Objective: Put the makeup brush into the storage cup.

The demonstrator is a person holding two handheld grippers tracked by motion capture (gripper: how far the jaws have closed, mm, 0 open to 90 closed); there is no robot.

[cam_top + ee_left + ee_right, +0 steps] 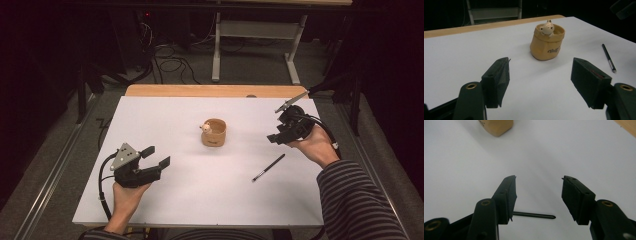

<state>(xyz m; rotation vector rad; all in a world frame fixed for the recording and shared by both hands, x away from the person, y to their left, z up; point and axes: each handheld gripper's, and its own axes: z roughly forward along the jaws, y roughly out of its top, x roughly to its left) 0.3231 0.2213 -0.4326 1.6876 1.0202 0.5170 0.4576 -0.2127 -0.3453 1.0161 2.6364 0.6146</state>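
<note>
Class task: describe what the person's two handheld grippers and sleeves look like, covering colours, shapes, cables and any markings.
Both grippers are black with two blocky flat-padded jaws. The left gripper carries a grey three-cornered plate and trails a black cable. Brass-coloured rivets mark the jaw arms, and one pad shows a thin red line. The right gripper also trails a black cable. The person's sleeve is dark with thin pale stripes.

Pen (534,215) partly behind tongs; pot (495,126) edge-cropped

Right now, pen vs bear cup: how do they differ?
The pen is thin, black and lies flat; the bear cup is squat, tan and stands upright. The pen lies toward the right gripper, the cup mid-sheet. Both rest untouched on the white sheet.
</note>
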